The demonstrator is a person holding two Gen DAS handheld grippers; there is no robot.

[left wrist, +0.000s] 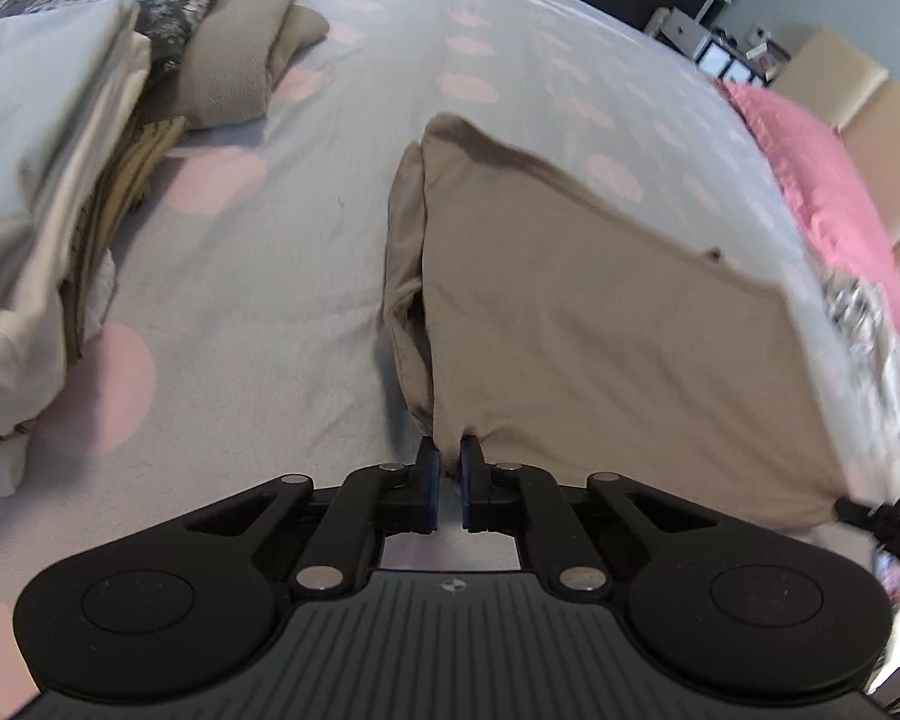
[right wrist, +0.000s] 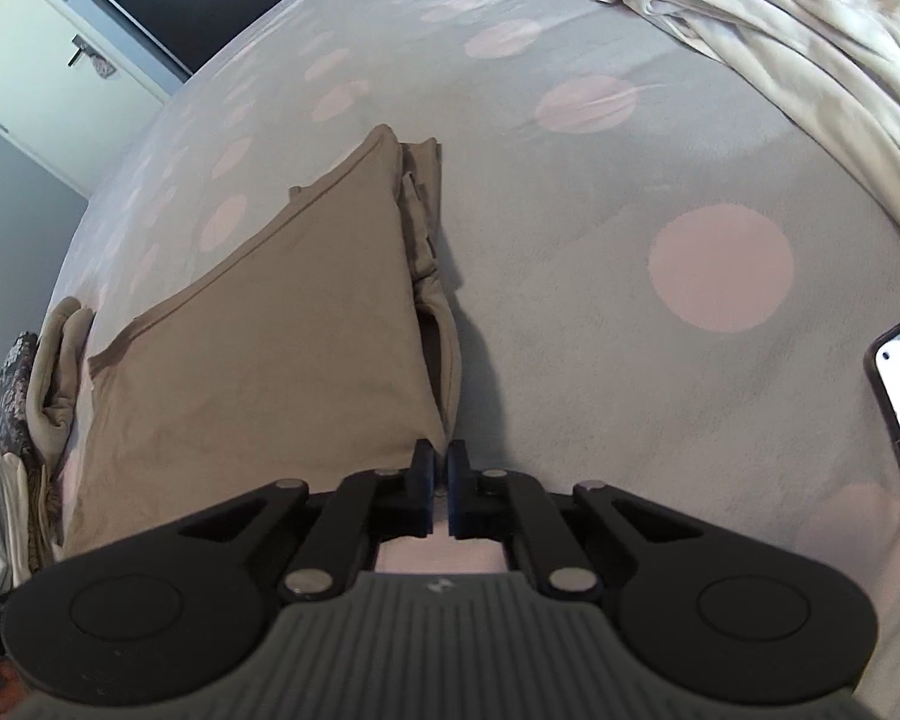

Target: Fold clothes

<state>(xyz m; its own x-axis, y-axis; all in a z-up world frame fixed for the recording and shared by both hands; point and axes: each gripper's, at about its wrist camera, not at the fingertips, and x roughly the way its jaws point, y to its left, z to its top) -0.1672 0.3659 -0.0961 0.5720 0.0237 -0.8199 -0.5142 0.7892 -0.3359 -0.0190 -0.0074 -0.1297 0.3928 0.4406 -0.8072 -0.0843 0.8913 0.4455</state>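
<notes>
beige garment (left wrist: 600, 324) lies spread on the grey bedsheet (left wrist: 306, 228) with pink dots, its near edge lifted between both tools. left gripper (left wrist: 448, 456) is pinched closed on the cloth's near left corner, and right gripper (right wrist: 441, 459) is clamped on the near right corner. folded pile (left wrist: 60, 192) of white, tan and floral clothes sits on the sheet, apart to the left. pink pillow (left wrist: 822, 180) lies at the far right, and a crumpled cream cloth (right wrist: 780, 42) lies beyond the right tool.
</notes>
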